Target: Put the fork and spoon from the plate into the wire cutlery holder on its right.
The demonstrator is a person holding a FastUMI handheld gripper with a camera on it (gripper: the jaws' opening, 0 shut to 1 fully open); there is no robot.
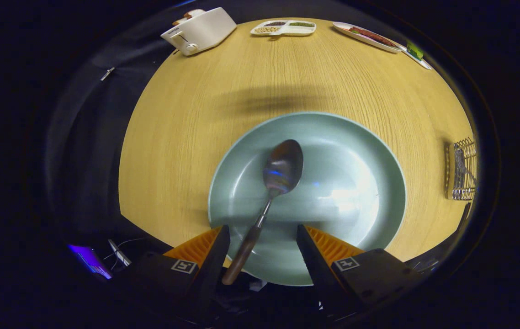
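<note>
**Spoon handle sits nearer the left finger**

The spoon (273, 189) lies on the green plate (360, 151) — handle toward the gripper (263, 235), bowl pointing away. Fingers spread apart, gripping nothing. The wire cutlery holder (462, 170) stands well off right — fork apparently already inside.

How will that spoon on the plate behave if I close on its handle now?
Probably stiff: the spoon looks like metal with a thicker brown handle. Its glossy bowl rests on the smooth plate, so it may slide or pivot if nudged. The handle lies near one finger of the open gripper, so closing would likely push it sideways first.
</note>
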